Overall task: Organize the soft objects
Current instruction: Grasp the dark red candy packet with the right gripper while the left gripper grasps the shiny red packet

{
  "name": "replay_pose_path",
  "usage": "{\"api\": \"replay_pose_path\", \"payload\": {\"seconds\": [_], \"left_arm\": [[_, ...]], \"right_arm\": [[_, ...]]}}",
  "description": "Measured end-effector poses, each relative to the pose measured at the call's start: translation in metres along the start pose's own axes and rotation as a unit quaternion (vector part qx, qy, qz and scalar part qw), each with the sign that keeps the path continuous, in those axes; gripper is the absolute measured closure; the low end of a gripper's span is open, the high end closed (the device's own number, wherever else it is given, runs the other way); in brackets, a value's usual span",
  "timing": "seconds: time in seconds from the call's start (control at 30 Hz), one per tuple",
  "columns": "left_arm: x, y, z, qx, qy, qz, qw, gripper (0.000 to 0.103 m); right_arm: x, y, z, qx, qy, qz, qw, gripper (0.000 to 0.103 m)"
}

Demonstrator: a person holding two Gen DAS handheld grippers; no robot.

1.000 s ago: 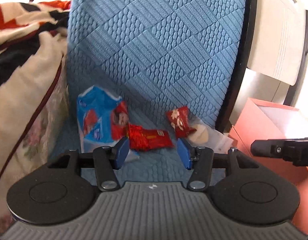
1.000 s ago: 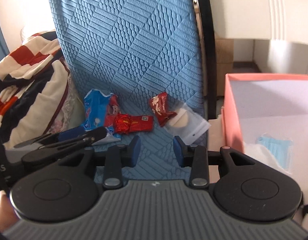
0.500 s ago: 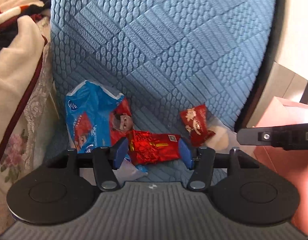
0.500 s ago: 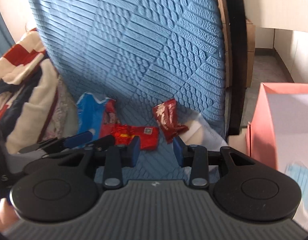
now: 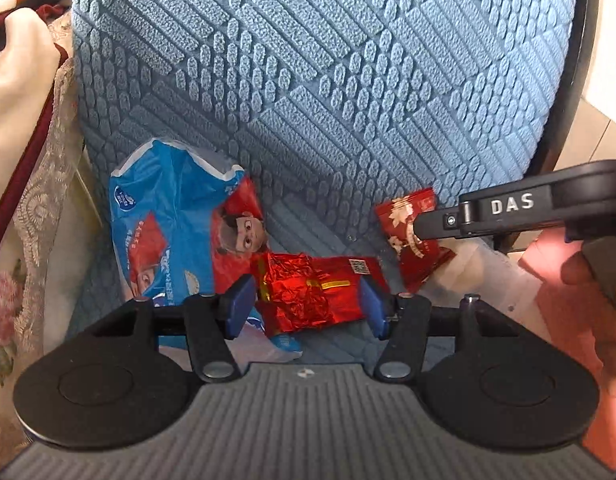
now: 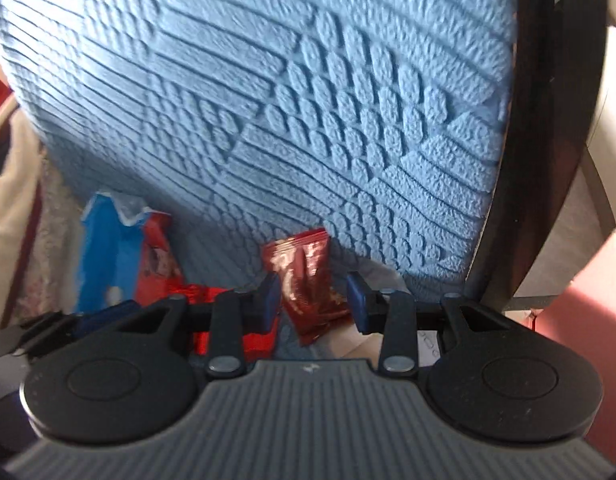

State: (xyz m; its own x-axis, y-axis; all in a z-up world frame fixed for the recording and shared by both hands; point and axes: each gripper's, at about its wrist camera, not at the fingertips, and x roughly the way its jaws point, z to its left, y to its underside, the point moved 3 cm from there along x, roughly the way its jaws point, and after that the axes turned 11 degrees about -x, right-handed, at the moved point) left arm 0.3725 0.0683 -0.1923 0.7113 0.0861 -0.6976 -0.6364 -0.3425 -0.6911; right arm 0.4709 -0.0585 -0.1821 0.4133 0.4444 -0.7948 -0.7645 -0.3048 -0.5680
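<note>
Several packets lie on a blue cushioned chair seat (image 5: pixel 308 216). A shiny red foil packet (image 5: pixel 312 292) lies between the blue pads of my left gripper (image 5: pixel 304 306), which is open; the pads do not press on it. A dark red packet (image 6: pixel 308 280) leans on the backrest between the pads of my right gripper (image 6: pixel 313 302), also open and apart from it. One right finger (image 5: pixel 440 222) crosses the dark red packet (image 5: pixel 412 240) in the left wrist view. A blue snack bag (image 5: pixel 168 232) lies at the left.
A clear bag with a white round piece (image 5: pixel 480 276) lies under the dark red packet. A pink box (image 6: pixel 588 300) stands right of the chair's black frame (image 6: pixel 548 120). A cream and red blanket (image 5: pixel 20 120) is piled at the left. A hand (image 5: pixel 612 300) holds the right gripper.
Both grippers have come down and closer to the seat. The left one now straddles the red foil packet, the right one the dark red packet. The left jaws stand slightly wider.
</note>
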Motion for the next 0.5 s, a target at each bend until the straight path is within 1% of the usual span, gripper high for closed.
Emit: {"api": "replay_pose_path", "payload": {"seconds": [0.17, 0.27, 0.37, 0.5], "left_arm": [[0.006, -0.002, 0.003, -0.013, -0.015, -0.004, 0.9998, 0.041], [0.013, -0.002, 0.008, -0.021, -0.021, 0.005, 0.9995, 0.041], [0.015, 0.001, 0.008, -0.018, -0.028, 0.009, 0.9994, 0.041], [0.023, 0.002, 0.004, -0.006, -0.026, 0.016, 0.9995, 0.04]], "right_arm": [[0.016, 0.0, 0.003, -0.022, 0.002, 0.001, 1.0, 0.064], [0.021, 0.003, 0.005, -0.033, 0.0, -0.005, 0.999, 0.064], [0.027, 0.008, 0.004, -0.034, -0.005, 0.001, 0.999, 0.064], [0.028, 0.013, 0.003, -0.031, -0.013, 0.001, 0.999, 0.064]]}}
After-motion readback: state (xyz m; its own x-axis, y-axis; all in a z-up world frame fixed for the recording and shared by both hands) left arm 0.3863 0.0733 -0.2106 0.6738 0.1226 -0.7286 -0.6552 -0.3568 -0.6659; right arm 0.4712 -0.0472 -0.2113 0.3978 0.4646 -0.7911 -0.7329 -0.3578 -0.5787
